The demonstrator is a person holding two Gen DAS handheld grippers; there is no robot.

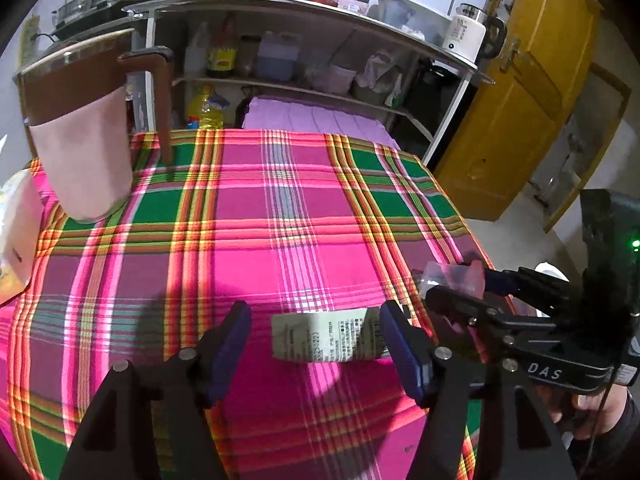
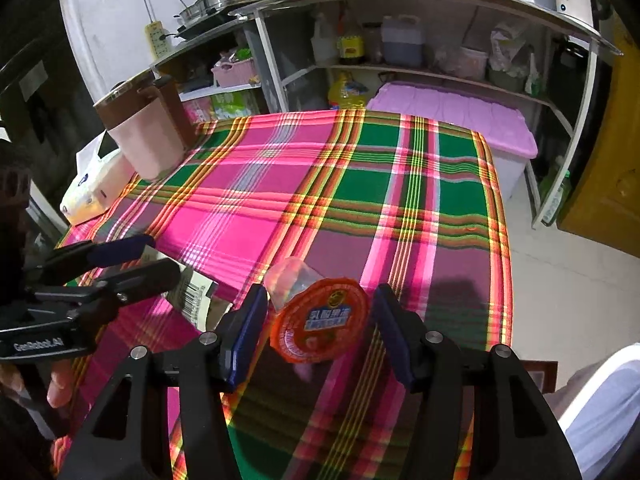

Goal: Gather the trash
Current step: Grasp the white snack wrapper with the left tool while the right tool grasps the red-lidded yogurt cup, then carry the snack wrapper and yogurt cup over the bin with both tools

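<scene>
Two grippers hang low over a table [image 1: 120, 240] draped in a bright pink, green and orange plaid cloth.

From the left wrist view, the left gripper [image 1: 316, 344] has its blue-padded jaws spread wide, one on each side of a flattened, printed paper wrapper [image 1: 324, 338] lying on the cloth. The right-hand pad sits just at the wrapper's end; I cannot tell whether it touches. The left-hand pad stands clear of it. Off to the right, the right gripper [image 1: 460, 284] reaches across the table edge with a clear plastic cup between its fingers. A pink and brown kettle [image 1: 84, 136] stands at the far left corner, with a tissue pack [image 1: 16, 240] beside it.

From the right wrist view, the right gripper [image 2: 320, 328] straddles a small jelly cup [image 2: 316, 316], clear-bodied with an orange foil lid, lying tipped on the cloth so its lid faces the camera. The jaws are partly apart; the left pad is right against the cup's clear body, the right pad just beside the lid, and no firm squeeze is visible. At the left, the left gripper [image 2: 132, 264] hovers above the wrapper [image 2: 196, 296], whose barcode shows.
</scene>
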